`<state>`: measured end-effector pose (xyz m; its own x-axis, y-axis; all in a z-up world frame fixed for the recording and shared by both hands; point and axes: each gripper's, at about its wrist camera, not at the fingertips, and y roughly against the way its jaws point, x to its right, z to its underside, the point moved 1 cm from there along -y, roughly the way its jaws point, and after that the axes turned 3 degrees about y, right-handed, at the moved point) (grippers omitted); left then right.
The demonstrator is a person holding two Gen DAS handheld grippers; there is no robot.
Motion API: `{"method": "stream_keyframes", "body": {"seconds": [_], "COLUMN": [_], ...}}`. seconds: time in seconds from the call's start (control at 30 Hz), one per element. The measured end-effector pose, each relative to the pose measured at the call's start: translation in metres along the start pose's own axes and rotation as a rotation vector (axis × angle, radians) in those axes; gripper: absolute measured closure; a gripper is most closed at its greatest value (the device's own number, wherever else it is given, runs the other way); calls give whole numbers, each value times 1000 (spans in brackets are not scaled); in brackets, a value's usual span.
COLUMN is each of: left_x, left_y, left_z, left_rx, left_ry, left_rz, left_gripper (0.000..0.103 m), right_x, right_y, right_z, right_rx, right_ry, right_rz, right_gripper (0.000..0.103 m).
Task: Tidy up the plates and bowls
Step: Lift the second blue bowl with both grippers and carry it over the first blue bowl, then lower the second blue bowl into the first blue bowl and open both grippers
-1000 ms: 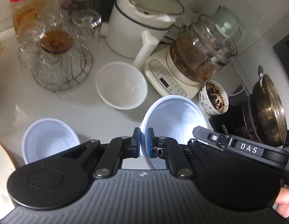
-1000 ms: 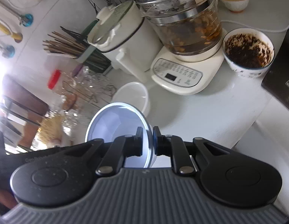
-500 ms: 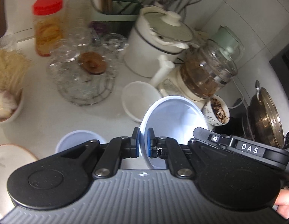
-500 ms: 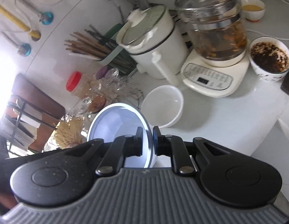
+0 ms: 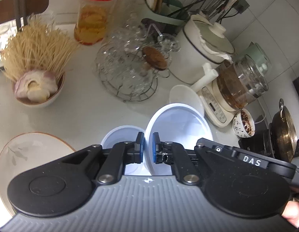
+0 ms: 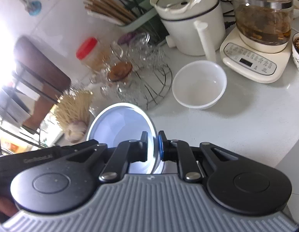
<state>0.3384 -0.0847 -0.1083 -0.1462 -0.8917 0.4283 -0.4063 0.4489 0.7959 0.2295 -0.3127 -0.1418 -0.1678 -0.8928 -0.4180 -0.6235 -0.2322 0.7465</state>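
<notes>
White bowl (image 5: pixel 178 123): rim pinched from both sides, tilted above counter (image 5: pixel 81 116).
Left gripper (image 5: pixel 147 147): clamped on rim.
Right gripper (image 6: pixel 153 147): clamped on opposite rim.

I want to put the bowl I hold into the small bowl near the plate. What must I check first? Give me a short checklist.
1. Left gripper, jaws shut on the held bowl rim: ok.
2. Right gripper, jaws shut on the opposite rim: ok.
3. Held bowl empty: ok.
4. Held bowl centred over the small bowl: not ok, it sits to the right of it.
5. Small bowl empty: cannot tell, the left gripper hides most of it.
</notes>
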Motion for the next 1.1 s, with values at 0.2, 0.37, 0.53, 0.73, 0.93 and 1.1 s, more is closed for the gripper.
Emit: {"method": "stream_keyframes", "body": {"seconds": [0.2, 0.37, 0.53, 0.73, 0.93, 1.1], "left_x": [-24, -34, -36, -40, -39, -31], "left_y": [-17, -31, -37, -43, -46, -40], "left_z": [10, 11, 11, 14, 17, 17], "left_rx": [-27, -39, -49, -76, -95, -69], "left_ry": [16, 23, 25, 41, 32, -27], "left_rz": [-50, -79, -96, -105, -113, -152], "left_gripper": [95, 95, 94, 94, 91, 71], "right_x": [-8, -12, -13, -11, -13, -12], "right_y": [-31, -45, -54, -59, -53, -46], "right_z": [9, 12, 12, 14, 15, 15], "right_rx": [-53, -74, -91, -116, -97, -67], "right_ry": [52, 75, 78, 63, 72, 53], "right_rz": [20, 31, 38, 41, 39, 34], "right_gripper": [89, 88, 87, 87, 87, 64]}}
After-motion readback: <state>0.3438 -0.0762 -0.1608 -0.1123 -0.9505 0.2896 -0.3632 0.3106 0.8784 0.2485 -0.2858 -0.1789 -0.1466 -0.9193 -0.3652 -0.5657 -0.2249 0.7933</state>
